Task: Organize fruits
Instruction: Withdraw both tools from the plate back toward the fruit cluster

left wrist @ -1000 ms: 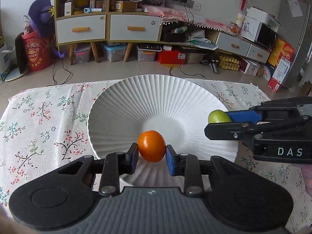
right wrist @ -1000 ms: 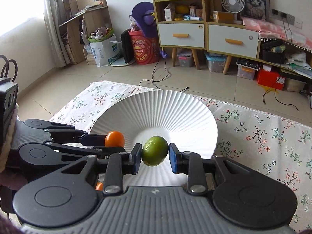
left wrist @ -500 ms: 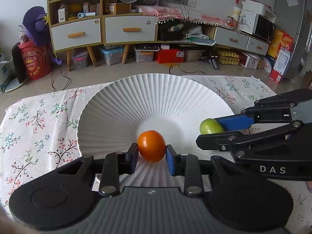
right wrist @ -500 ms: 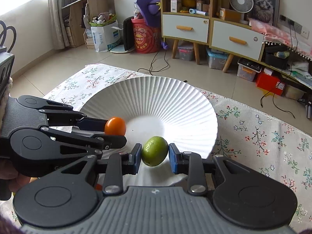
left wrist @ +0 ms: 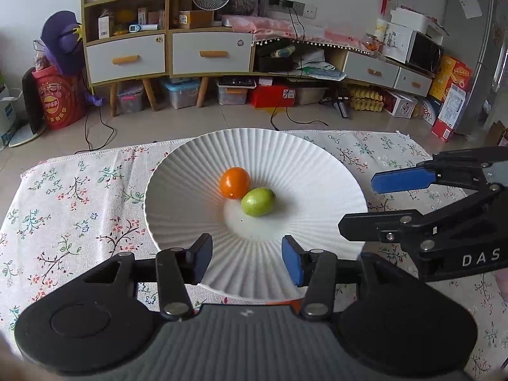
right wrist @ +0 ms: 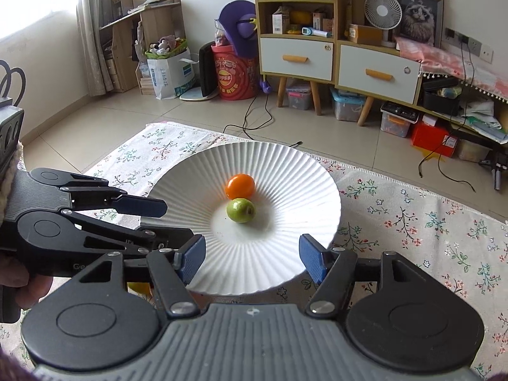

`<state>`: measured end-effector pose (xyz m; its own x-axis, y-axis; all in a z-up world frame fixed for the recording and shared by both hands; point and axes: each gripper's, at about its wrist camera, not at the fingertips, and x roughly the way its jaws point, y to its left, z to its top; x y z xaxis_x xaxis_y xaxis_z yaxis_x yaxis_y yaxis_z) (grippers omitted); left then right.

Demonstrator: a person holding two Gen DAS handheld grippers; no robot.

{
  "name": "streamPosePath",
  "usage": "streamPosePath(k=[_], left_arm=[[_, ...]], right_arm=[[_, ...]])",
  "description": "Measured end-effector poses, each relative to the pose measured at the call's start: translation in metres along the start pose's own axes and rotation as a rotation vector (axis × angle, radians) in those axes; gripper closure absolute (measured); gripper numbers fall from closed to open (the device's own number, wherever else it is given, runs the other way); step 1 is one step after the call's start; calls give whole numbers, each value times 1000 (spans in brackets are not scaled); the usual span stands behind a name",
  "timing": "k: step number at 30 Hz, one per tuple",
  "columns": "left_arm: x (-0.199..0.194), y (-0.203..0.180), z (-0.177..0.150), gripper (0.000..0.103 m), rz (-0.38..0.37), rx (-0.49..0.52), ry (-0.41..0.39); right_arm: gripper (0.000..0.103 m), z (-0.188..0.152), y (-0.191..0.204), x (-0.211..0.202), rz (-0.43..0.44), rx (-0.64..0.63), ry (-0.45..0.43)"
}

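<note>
A white ribbed plate sits on the floral tablecloth. In its middle lie an orange fruit and a green fruit, touching each other. My left gripper hangs over the plate's near rim, its jaws opening, nothing between them. My right gripper is also over the near rim, jaws opening and empty. Each gripper shows in the other's view, the right gripper at the right edge of the plate and the left gripper at its left edge.
The floral tablecloth covers the table around the plate. Under the plate's near rim, an orange object and a yellow object peek out. Cabinets, boxes and cables stand on the floor beyond the table's far edge.
Both grippers let go of their fruits and their jaws spread. The orange and green fruits now rest together in the plate's middle. Both grippers have drawn back toward the near rim.
</note>
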<state>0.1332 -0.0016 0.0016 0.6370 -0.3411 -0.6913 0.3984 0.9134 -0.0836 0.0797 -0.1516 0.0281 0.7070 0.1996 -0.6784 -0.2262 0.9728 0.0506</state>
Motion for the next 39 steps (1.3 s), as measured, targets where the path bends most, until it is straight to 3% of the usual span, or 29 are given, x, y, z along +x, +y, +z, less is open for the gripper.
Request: streamPosePath(k=[2,11,15,23,30,39], left_arm=[[-7,2,-2,49,-3,-10,5],[-36,-2,-10,24,-5,-18,6],[-43,0,-14,21,-9,-35,18],[-63,3,-26,5,16,-43,2],[-70,5,-46,4,61,-11,16],[-81,19,-79,4,59,-13,61]], right_arm=[[30,0,1,-7,-6,12,-12],[23,-6,9,-30,-29,38,-24],[20,-9,12,-39,-35,37,-29],[8,-17,15,-49,-72,64,-42],[5,-40,26,-49,-67,68,-29],[2,-64,53,-50,-9,38,-14]])
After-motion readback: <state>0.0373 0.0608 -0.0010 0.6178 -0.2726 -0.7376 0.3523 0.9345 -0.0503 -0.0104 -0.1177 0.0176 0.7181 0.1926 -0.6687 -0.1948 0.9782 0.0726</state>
